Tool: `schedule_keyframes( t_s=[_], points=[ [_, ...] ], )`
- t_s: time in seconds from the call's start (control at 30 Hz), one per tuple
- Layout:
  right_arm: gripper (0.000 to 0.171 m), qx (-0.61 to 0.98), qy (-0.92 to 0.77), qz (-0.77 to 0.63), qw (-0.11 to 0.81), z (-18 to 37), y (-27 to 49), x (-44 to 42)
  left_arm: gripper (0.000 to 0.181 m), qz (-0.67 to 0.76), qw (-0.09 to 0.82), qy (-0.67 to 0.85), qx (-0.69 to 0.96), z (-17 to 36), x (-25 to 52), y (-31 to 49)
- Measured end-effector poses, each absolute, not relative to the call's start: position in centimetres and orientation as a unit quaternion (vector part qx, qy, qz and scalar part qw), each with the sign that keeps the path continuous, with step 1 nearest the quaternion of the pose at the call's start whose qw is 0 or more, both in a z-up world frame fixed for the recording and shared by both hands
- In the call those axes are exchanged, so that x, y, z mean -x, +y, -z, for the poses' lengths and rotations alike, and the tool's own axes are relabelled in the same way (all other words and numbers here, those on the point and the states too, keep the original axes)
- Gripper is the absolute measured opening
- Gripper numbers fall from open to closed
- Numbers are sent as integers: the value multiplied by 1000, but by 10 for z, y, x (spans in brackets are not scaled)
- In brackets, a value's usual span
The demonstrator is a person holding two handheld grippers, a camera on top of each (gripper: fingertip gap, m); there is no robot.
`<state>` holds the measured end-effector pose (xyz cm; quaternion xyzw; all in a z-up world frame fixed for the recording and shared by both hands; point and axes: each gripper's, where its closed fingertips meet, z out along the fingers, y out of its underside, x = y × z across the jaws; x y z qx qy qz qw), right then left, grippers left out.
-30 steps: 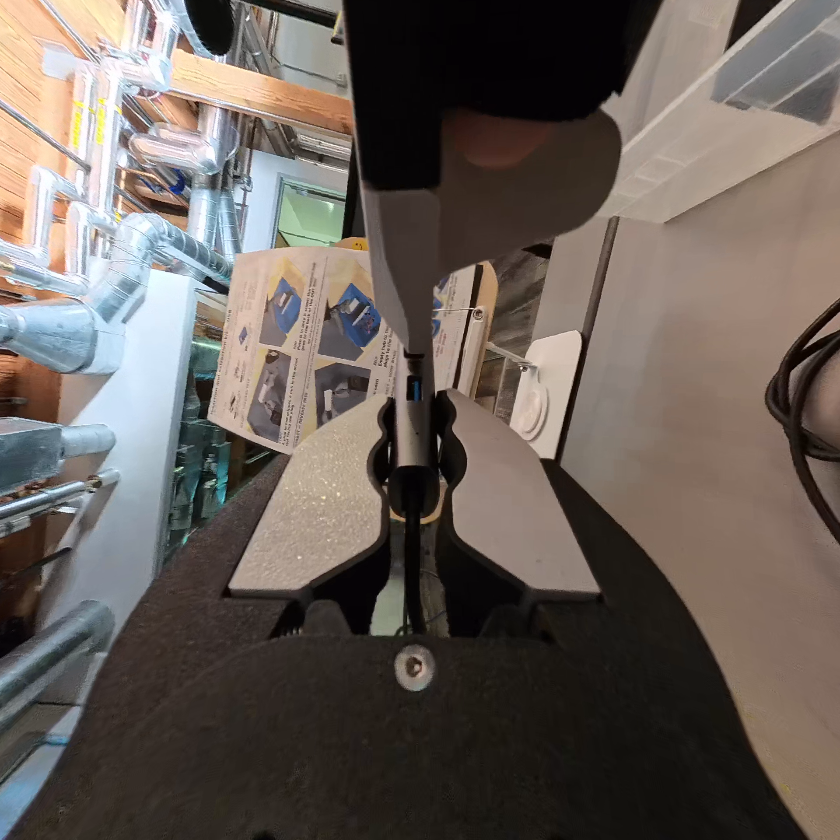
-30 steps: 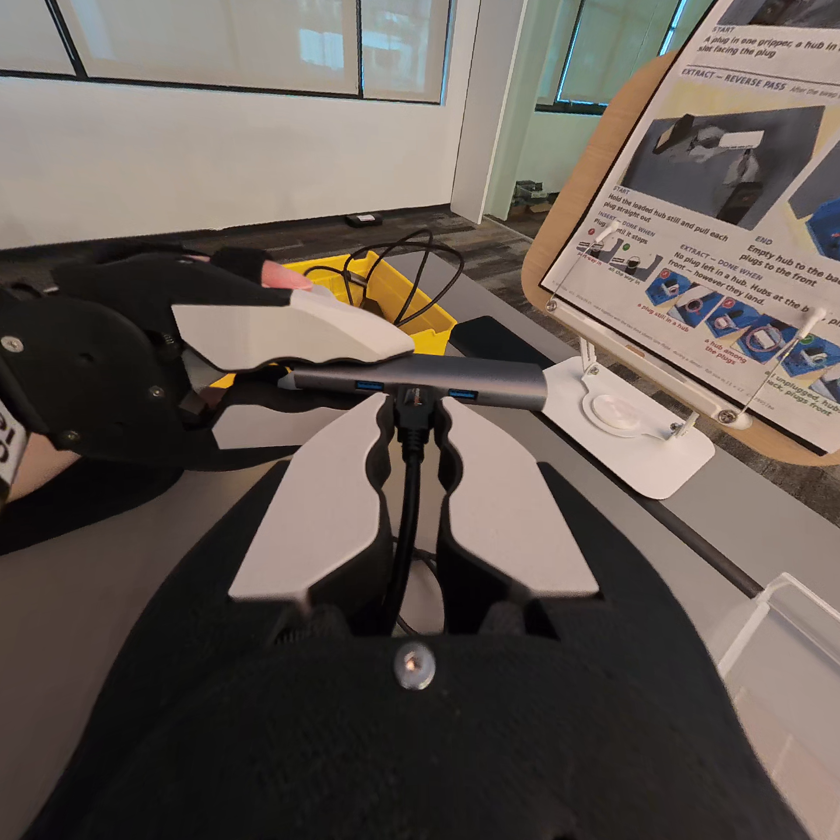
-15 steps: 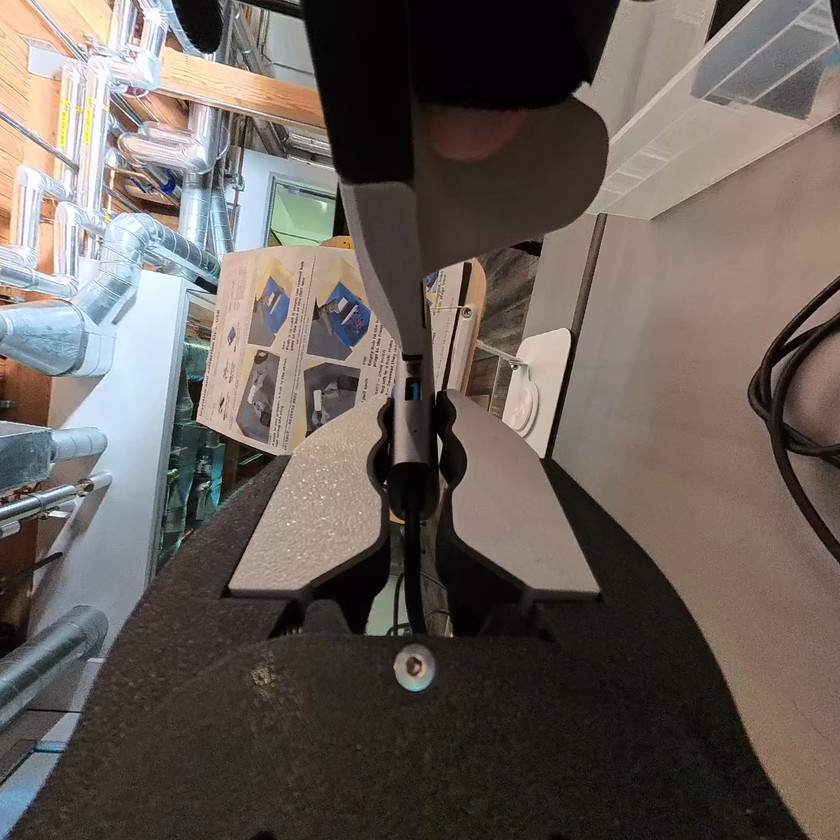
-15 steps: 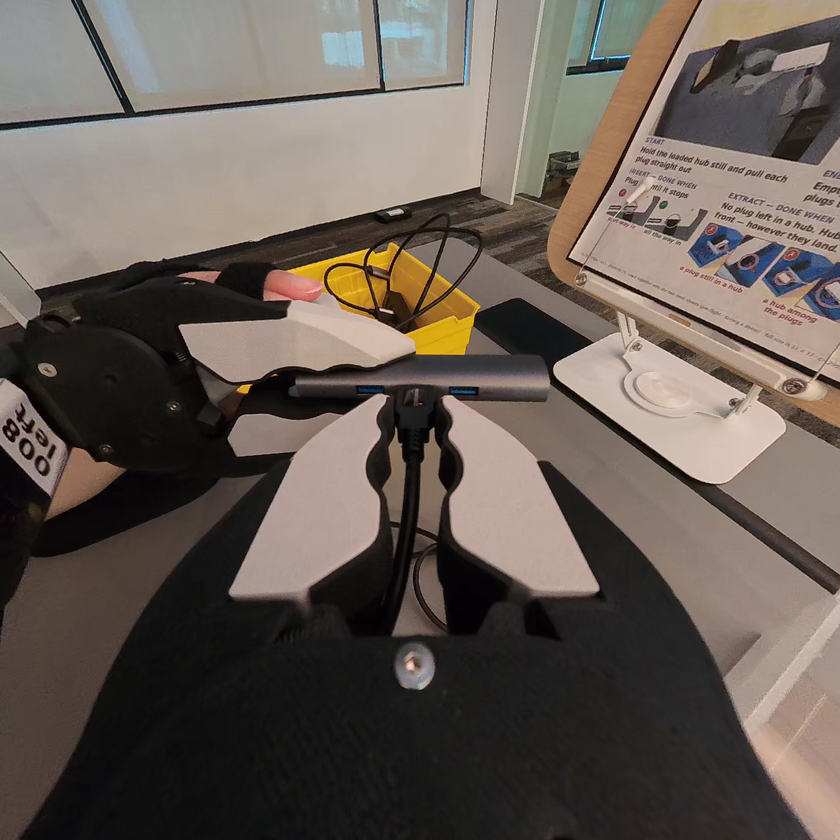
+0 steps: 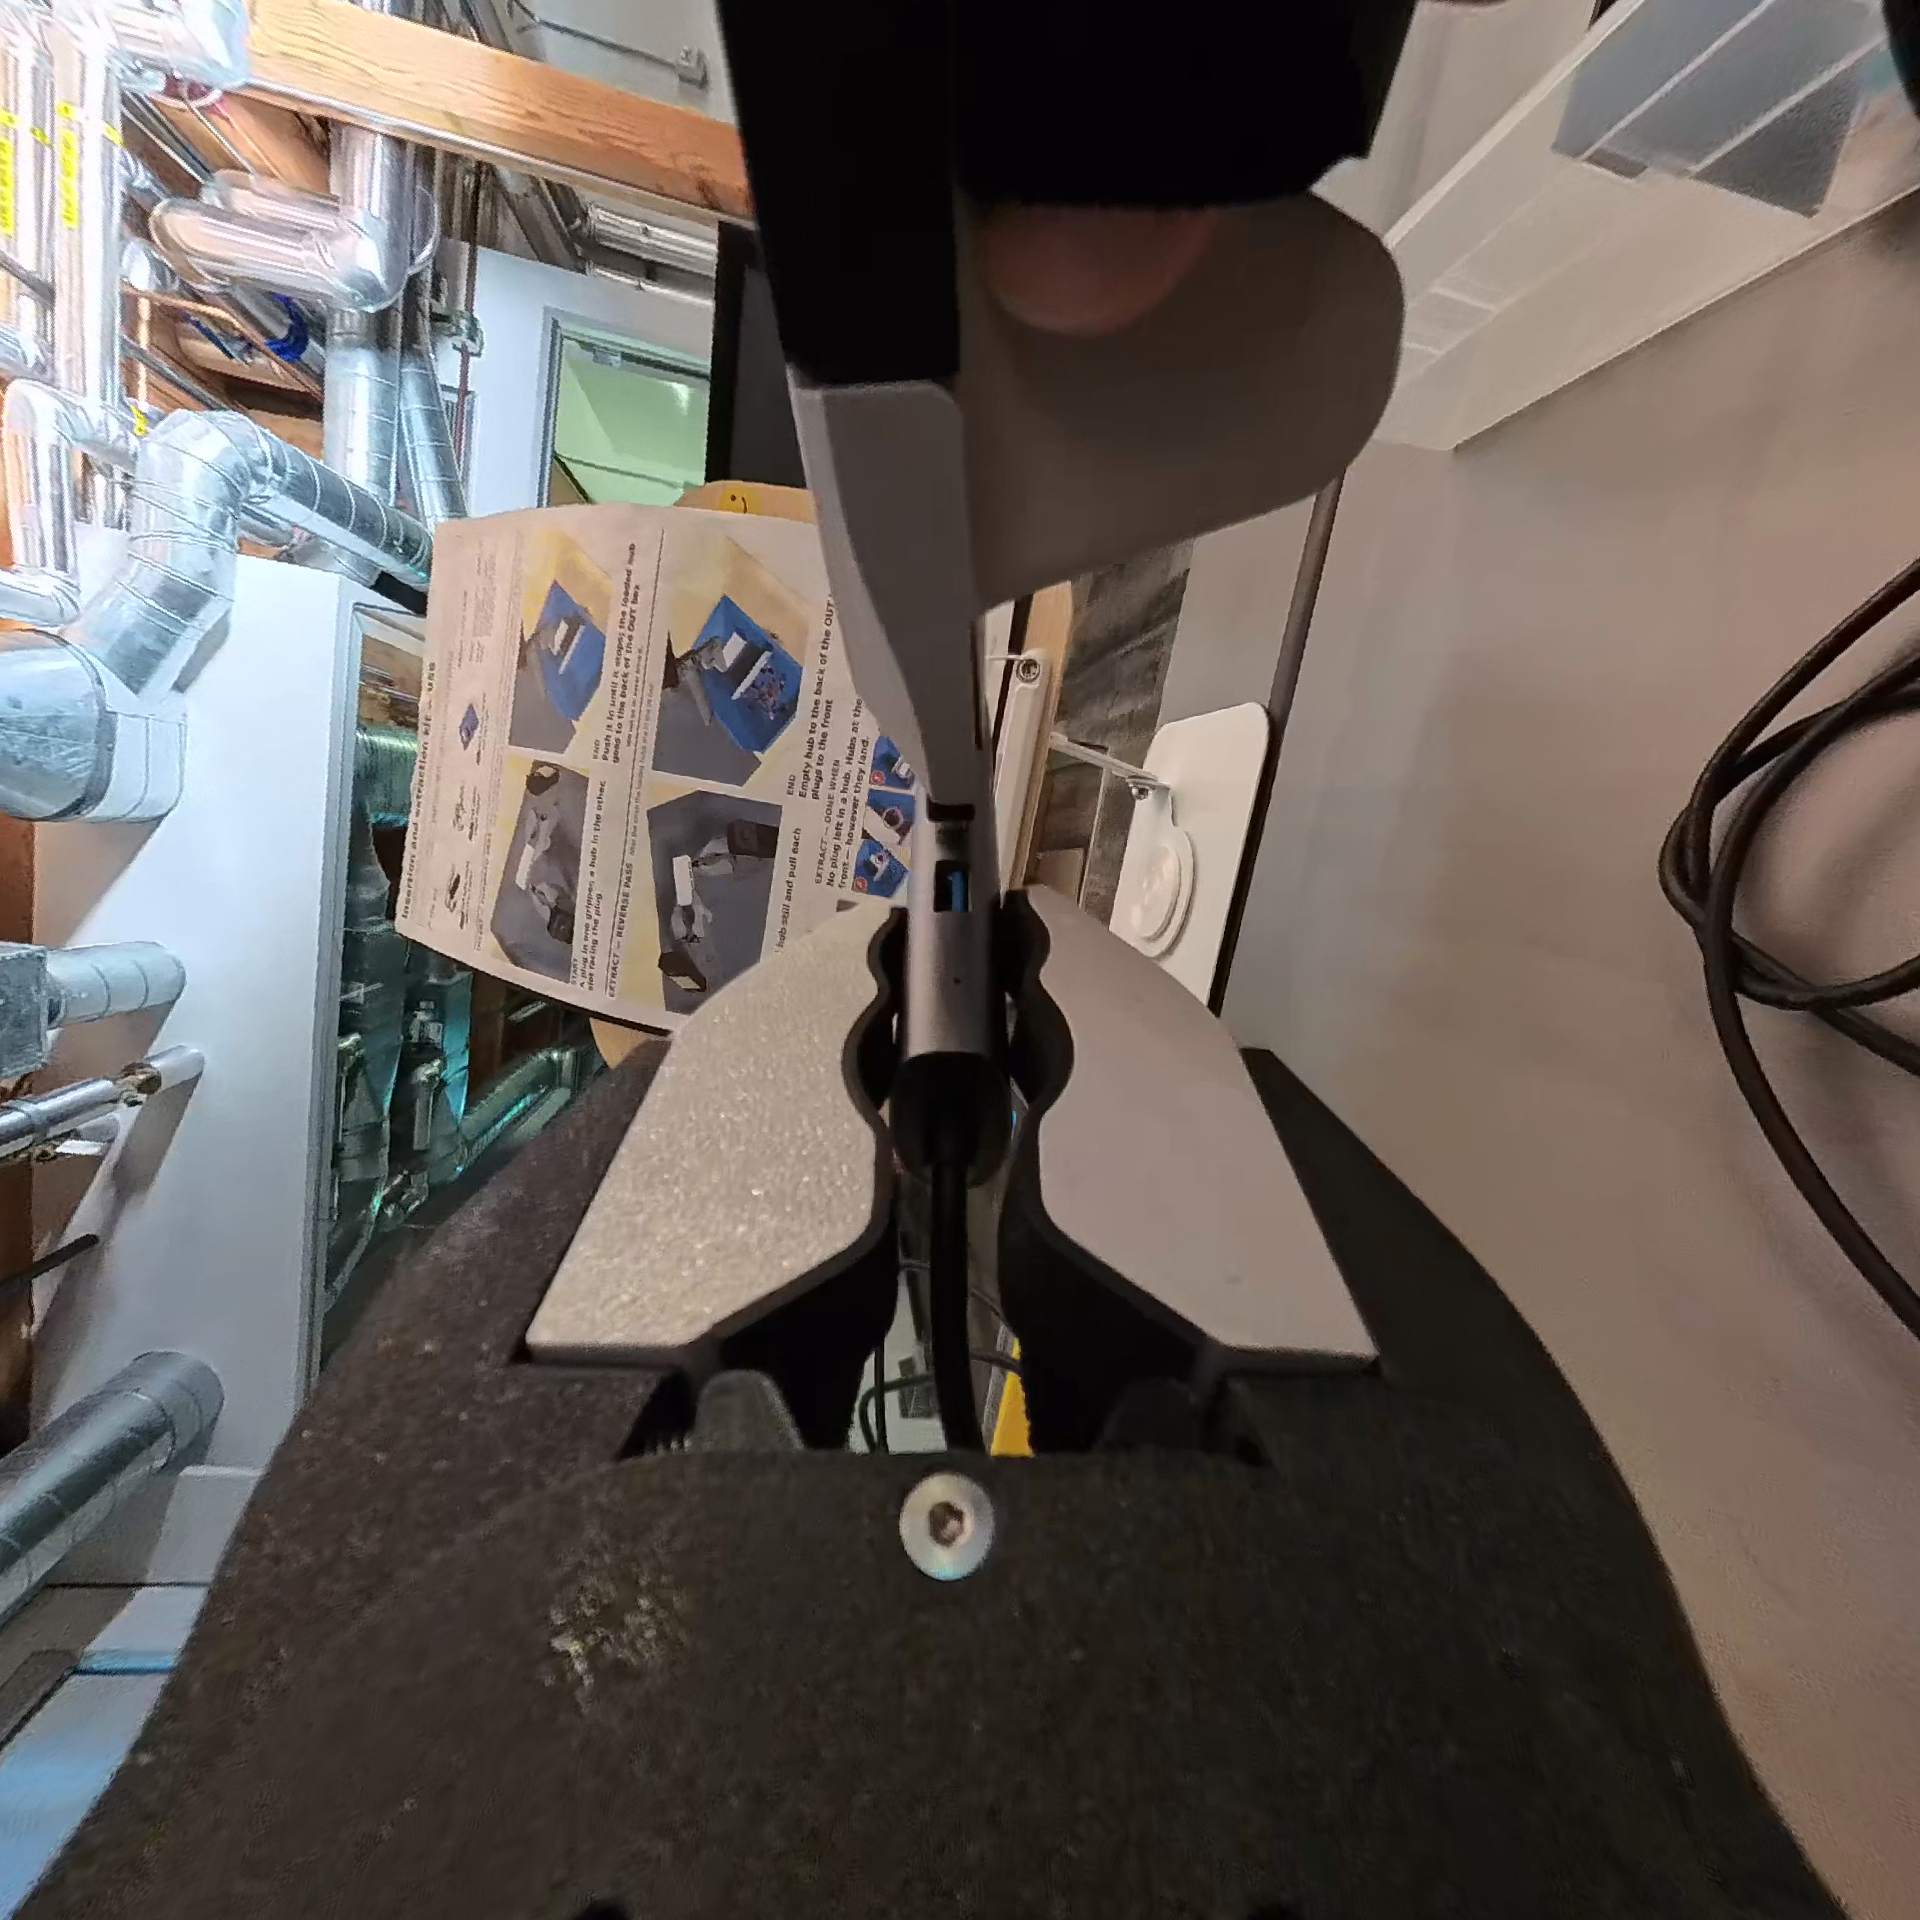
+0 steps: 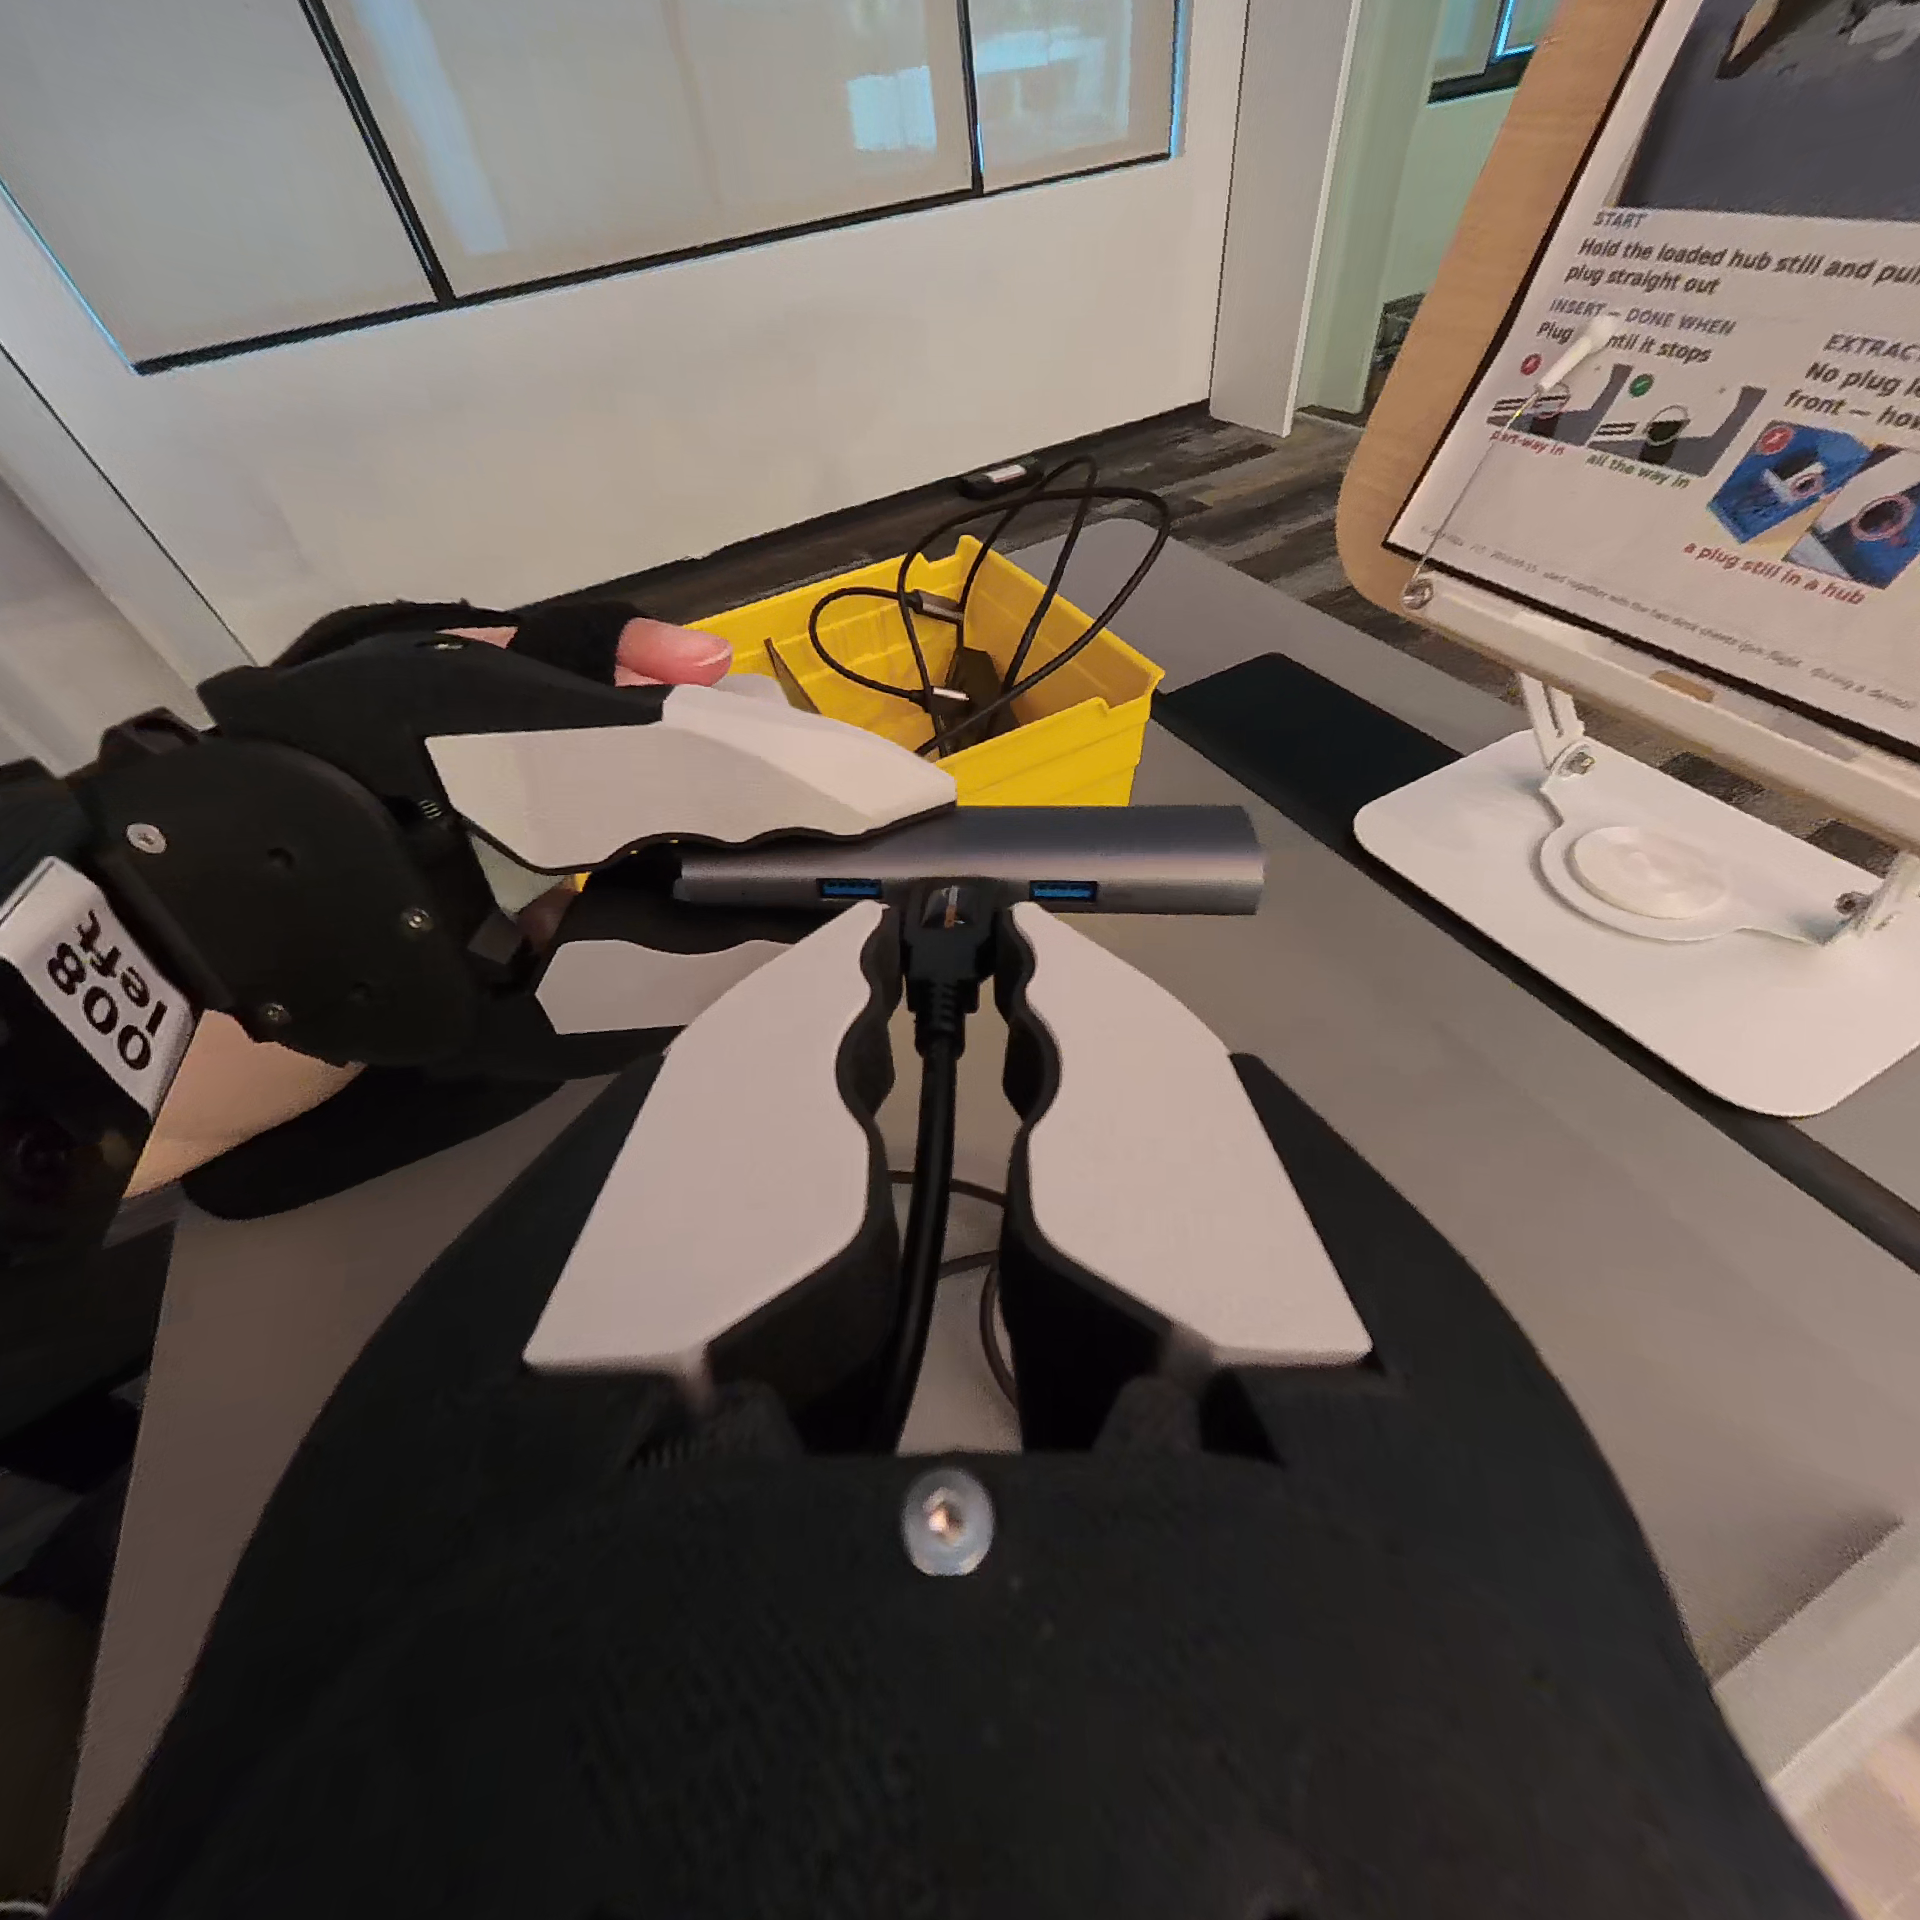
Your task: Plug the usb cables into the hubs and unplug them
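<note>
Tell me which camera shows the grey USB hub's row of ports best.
The right wrist view: the USB hub lies crosswise, its port side facing the camera, two blue ports showing beside the black plug. The left wrist view sees the hub end-on between its fingers, with only one blue port visible.

A grey table [image 6: 1455,1060] fills the near ground. At its far edge sits a yellow bin [image 6: 1049,717], and just right of the bin lies a flat black pad [image 6: 1278,727]. Far right stands a white stand [image 6: 1662,935] bearing a wooden board [image 6: 1371,457] with a printed instruction sheet [image 6: 1714,416] clipped to it. A clear plastic box [image 5: 1621,208] sits at the table's right edge. Behind the table run a white wall [image 6: 623,436] and frosted windows [image 6: 665,135], and silver ducts [image 5: 156,582] hang under wooden beams [image 5: 499,114]
</note>
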<state>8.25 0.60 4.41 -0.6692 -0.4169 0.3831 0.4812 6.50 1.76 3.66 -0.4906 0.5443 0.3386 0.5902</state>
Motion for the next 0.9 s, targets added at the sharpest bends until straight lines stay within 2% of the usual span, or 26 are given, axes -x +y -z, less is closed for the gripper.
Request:
schedule_keyframes(
  t_s=[0.33,0.5,0.67,0.9],
  points=[
    [17,680,-424,-283,527,-43,6,-81,18,-355,573,532,513,-33,-60,21],
    [17,671,-431,-290,529,-52,3,-85,18,-334,609,527,490,-41,-67,17],
    [17,663,-439,-310,521,-55,-1,-85,25,-222,632,527,523,-44,-73,10],
    [17,658,-448,-333,506,-56,-5,-86,20,-235,640,563,467,-45,-79,4]
  ],
)
